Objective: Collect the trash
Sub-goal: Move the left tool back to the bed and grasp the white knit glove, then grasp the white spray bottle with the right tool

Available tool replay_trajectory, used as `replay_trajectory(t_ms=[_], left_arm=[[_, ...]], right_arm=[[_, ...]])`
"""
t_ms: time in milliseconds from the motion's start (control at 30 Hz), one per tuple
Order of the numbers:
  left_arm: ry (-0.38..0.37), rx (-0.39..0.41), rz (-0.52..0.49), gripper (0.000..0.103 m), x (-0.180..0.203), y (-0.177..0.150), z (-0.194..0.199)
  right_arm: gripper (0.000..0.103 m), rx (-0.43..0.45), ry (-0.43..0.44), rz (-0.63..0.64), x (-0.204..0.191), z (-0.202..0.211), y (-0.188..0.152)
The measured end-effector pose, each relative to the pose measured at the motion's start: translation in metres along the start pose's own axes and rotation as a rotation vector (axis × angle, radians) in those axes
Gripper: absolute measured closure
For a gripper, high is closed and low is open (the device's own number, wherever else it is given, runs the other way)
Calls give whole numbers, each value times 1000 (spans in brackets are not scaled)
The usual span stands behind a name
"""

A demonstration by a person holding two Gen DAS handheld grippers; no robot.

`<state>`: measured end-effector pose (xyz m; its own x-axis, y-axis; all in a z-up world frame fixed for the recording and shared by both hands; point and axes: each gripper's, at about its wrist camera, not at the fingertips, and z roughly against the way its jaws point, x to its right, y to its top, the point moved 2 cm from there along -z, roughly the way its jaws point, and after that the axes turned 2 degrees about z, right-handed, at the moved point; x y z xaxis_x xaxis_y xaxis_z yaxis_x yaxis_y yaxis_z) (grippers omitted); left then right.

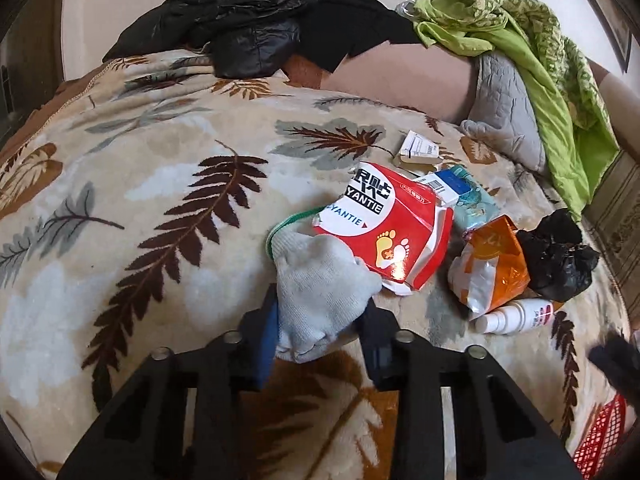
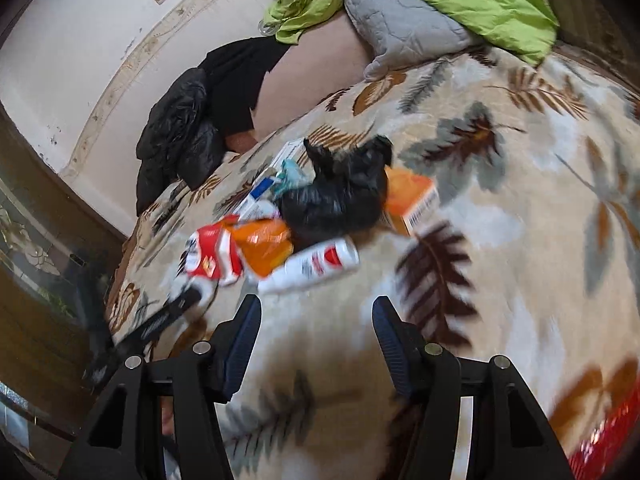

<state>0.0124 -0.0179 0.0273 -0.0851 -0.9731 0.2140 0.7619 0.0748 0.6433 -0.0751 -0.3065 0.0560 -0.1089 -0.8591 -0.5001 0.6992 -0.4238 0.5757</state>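
While the left gripper (image 1: pixel 320 332) has its jaws clenched on a grey sock (image 1: pixel 320 292), most litter is uncollected on the leaf-print bed blanket (image 1: pixel 140 200). At two o'clock from the sock lie a red packet (image 1: pixel 396 232), an orange pouch (image 1: pixel 492 268), a black bag (image 1: pixel 560 256) and a white spray bottle (image 1: pixel 516 316). The right gripper (image 2: pixel 316 340) hovers with jaws released and empty, the pile at its twelve o'clock. A red mesh basket (image 1: pixel 600 436) edge shows at four o'clock; collection seems barely begun.
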Motion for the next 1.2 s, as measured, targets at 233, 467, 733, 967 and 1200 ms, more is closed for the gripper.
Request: replay_trajectory(t_ms=[233, 467, 733, 967, 1200], left_arm=[[8, 51, -43, 71, -8, -3, 27], [3, 73, -29, 71, -23, -1, 39], [-10, 88, 3, 71, -29, 2, 46], [-8, 90, 6, 71, -31, 2, 50], [-2, 96, -5, 71, -31, 1, 56]], right_arm=[[54, -25, -33, -27, 13, -55, 35], [62, -200, 150, -50, -13, -64, -4], [60, -196, 159, 163, -69, -39, -40], [55, -175, 62, 226, -78, -75, -28], [67, -228, 54, 260, -81, -95, -44]])
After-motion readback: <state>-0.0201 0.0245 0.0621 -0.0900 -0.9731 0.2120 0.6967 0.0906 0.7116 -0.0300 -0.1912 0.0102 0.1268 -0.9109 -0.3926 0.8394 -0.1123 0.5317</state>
